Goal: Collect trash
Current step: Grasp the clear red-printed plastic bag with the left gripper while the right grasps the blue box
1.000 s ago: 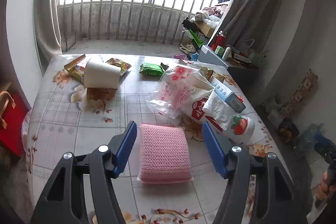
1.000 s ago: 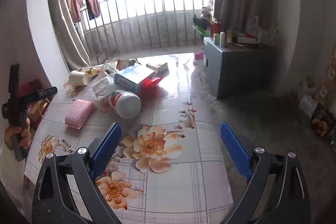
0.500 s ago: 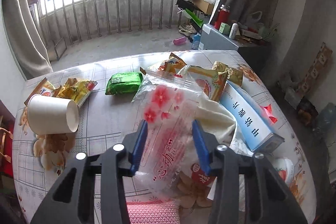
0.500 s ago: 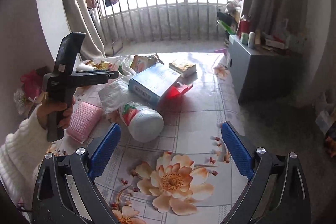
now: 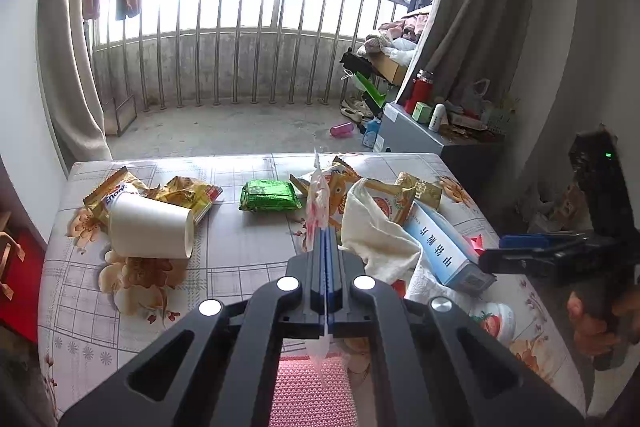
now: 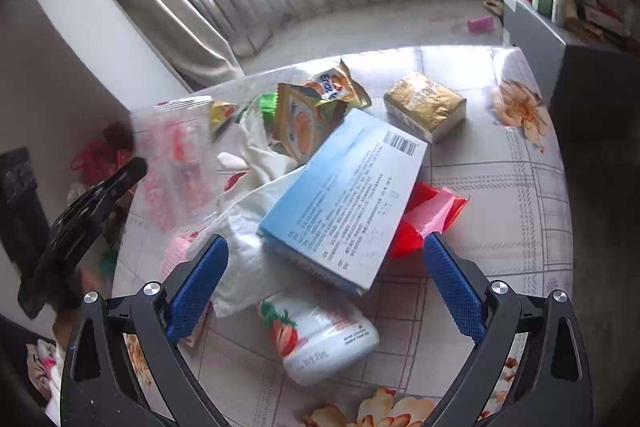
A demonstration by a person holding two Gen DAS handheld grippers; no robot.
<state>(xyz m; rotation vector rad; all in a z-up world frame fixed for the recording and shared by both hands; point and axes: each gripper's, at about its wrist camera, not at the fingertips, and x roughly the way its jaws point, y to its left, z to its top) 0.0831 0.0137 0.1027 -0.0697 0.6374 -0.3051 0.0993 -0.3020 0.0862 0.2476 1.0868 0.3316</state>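
Observation:
My left gripper [image 5: 325, 231] is shut on a clear plastic bag printed with red flowers [image 5: 318, 199]. The bag stands edge-on between the pads and hangs out below them. In the right wrist view the same bag [image 6: 176, 155] is held up at the left by that gripper [image 6: 132, 171]. My right gripper [image 6: 322, 249] is open and tilted down over a light blue box [image 6: 344, 195], which lies between its fingers without touching them. The box rests on crumpled white plastic [image 6: 244, 227] and a red wrapper [image 6: 430, 215]. A white strawberry bottle [image 6: 320, 339] lies just below.
On the flowered table [image 5: 240, 251] lie a tipped white paper cup [image 5: 150, 227], yellow snack wrappers [image 5: 188, 191], a green packet [image 5: 270, 195], a gold packet [image 6: 426, 105] and a pink sponge [image 5: 308, 391]. A grey cabinet [image 5: 416, 137] stands right of the table.
My left gripper moved forward from over the pink sponge to the flowered bag, shut on it and raised it. My right gripper swung in and tilted down over the blue box.

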